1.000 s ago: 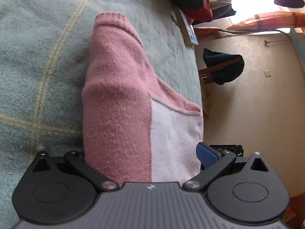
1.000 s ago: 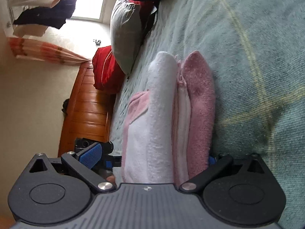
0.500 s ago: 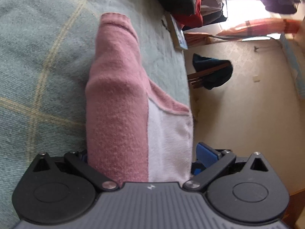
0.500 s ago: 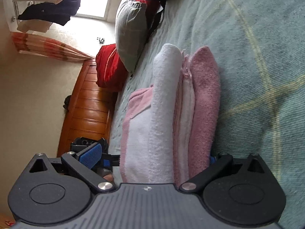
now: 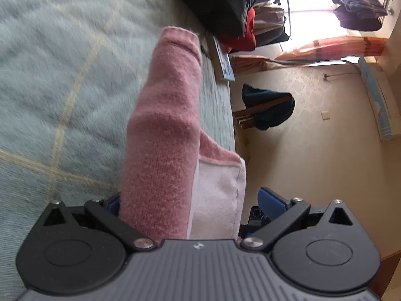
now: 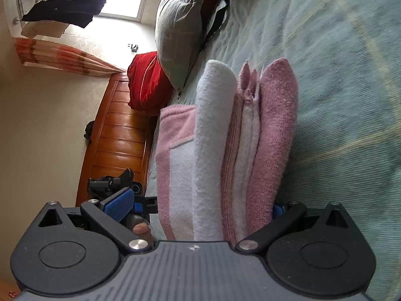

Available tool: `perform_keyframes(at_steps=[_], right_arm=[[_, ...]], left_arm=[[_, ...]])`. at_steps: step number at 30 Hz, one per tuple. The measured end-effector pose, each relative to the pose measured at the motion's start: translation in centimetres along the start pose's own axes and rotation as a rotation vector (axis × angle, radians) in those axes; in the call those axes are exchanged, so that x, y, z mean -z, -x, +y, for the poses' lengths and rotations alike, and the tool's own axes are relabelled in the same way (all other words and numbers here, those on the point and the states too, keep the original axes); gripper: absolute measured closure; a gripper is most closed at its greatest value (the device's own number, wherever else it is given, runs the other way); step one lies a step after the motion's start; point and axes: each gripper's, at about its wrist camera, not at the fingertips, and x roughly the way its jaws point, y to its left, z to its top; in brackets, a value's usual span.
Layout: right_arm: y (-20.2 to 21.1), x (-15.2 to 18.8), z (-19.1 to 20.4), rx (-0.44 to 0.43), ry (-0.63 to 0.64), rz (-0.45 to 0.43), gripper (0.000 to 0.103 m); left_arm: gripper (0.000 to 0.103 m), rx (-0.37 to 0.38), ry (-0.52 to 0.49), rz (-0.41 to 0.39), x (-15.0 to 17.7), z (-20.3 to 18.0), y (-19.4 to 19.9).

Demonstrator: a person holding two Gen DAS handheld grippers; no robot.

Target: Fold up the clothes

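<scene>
Left gripper [image 5: 190, 205] straddles folded pink sweater [image 5: 163, 150]; black bag [image 5: 220, 0] beyond.

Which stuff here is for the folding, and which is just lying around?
For the folding:
- folded pink and white knitted garment
- left gripper
- right gripper

Lying around:
- grey pillow
- red cushion
- dark cloth on a wooden chair

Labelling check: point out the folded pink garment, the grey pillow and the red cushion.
folded pink garment [image 5: 163, 165]: left wrist view, dark pink knit face.
grey pillow [image 6: 179, 32]: right wrist view, middle of its side.
red cushion [image 6: 146, 82]: right wrist view, centre.
</scene>
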Motion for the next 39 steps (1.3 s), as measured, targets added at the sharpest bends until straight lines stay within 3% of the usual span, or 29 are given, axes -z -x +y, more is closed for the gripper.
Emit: perform_keyframes(at_steps=[15,22,30,39], right_arm=[[-10.7,0.2,4.9,-0.002,0.050,0.152,0.000],[-13.5,0.5,4.3,0.044,0.030,0.168,0.000],[-13.8,1.1,4.7,0.066,0.036,0.179,0.000],[-15.5,1.1,8.0,0.055,0.085,0.214,0.000]], left_arm=[[0.002,-0.052,0.008,-0.133,-1.7,3.8,11.3],[0.002,-0.100,0.048,-0.107,-1.9,7.5,12.2],[0.002,-0.096,0.000,-0.075,-1.5,7.5,11.6],[0.002,-0.078,-0.013,-0.135,-2.4,6.4,15.4]])
